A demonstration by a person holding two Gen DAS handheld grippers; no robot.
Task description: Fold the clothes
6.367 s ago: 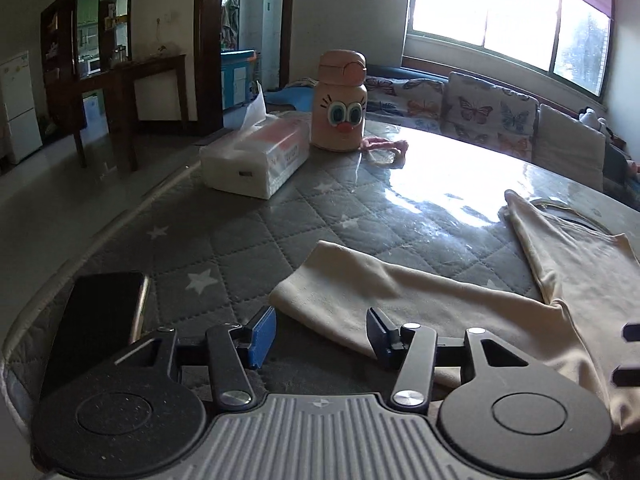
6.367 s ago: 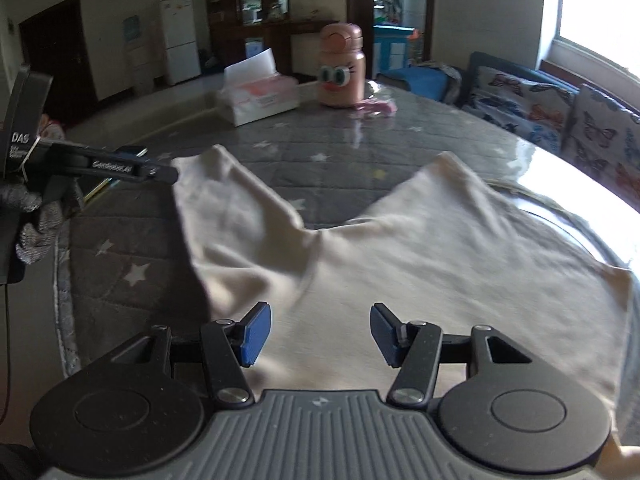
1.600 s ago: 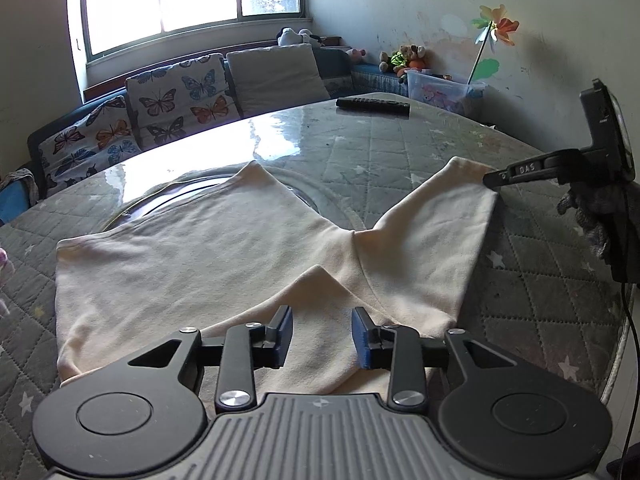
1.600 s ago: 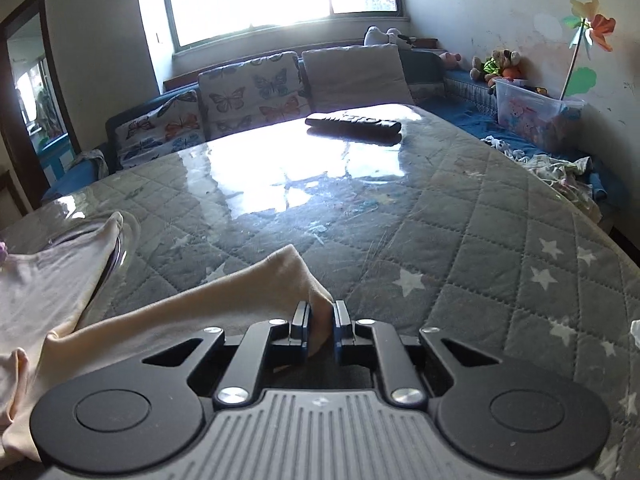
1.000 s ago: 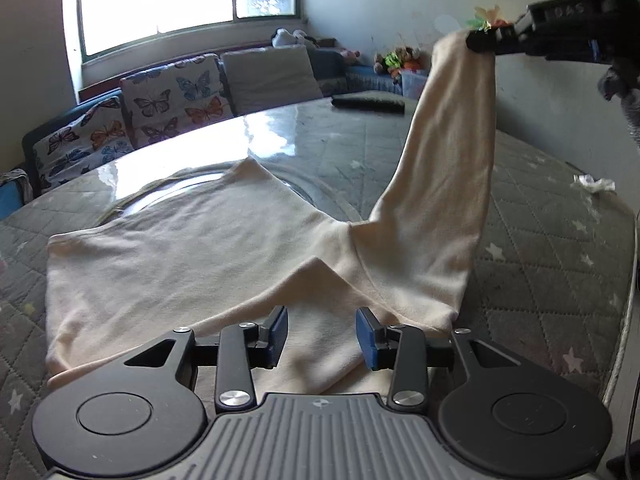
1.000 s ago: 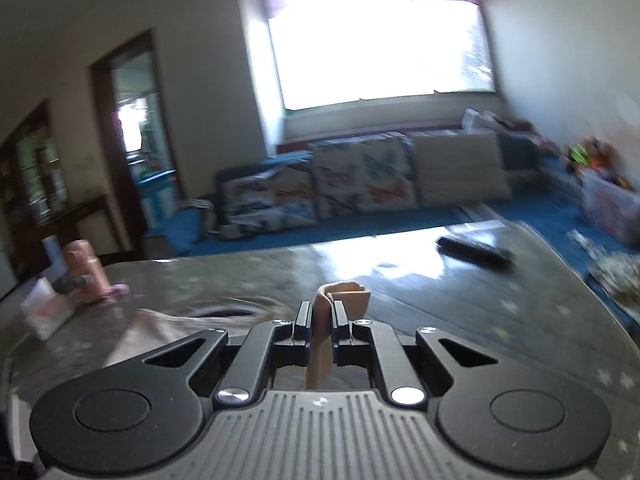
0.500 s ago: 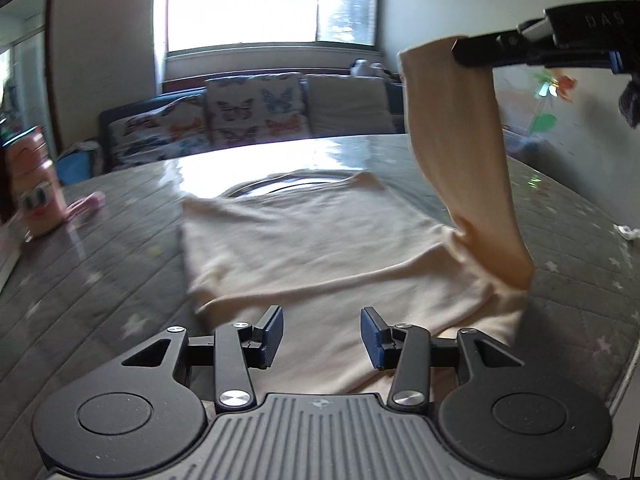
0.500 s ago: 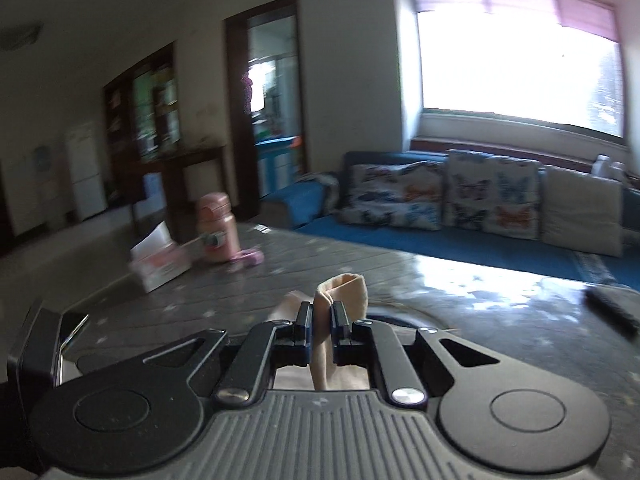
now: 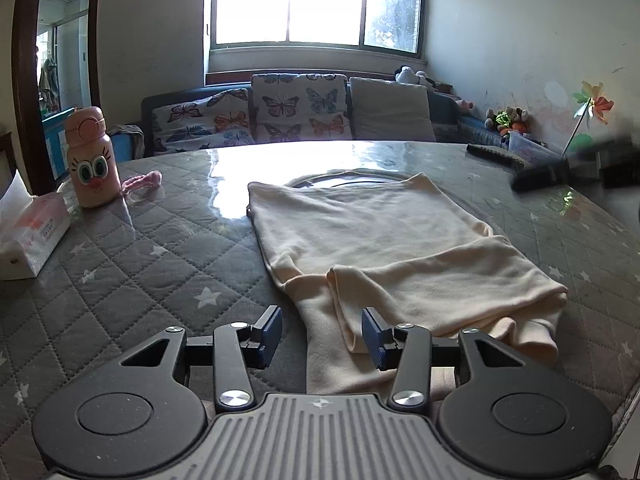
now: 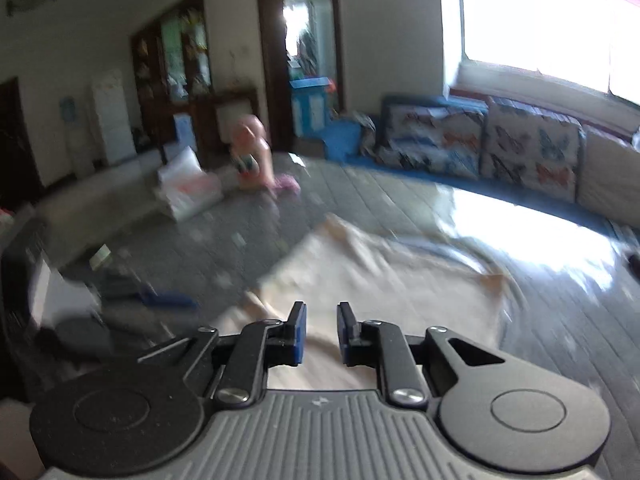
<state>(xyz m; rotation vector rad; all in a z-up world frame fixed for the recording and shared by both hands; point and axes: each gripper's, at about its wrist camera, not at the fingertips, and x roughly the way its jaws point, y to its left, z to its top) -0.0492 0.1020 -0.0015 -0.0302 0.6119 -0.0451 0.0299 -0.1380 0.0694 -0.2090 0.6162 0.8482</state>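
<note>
A cream shirt lies on the grey quilted table, one sleeve folded across its near part. My left gripper is open and empty, just above the shirt's near edge. My right gripper is open with a narrow gap and holds nothing. It hovers over the shirt in a blurred right wrist view. It also shows as a dark blur at the right of the left wrist view.
A pink cartoon bottle, a tissue box and a pink hair tie stand at the table's left. A remote lies far right. A sofa with butterfly cushions runs behind the table.
My right gripper let go of the sleeve, which now lies folded across the shirt, and it is pulling away fast. My left gripper has swung left and stays open.
</note>
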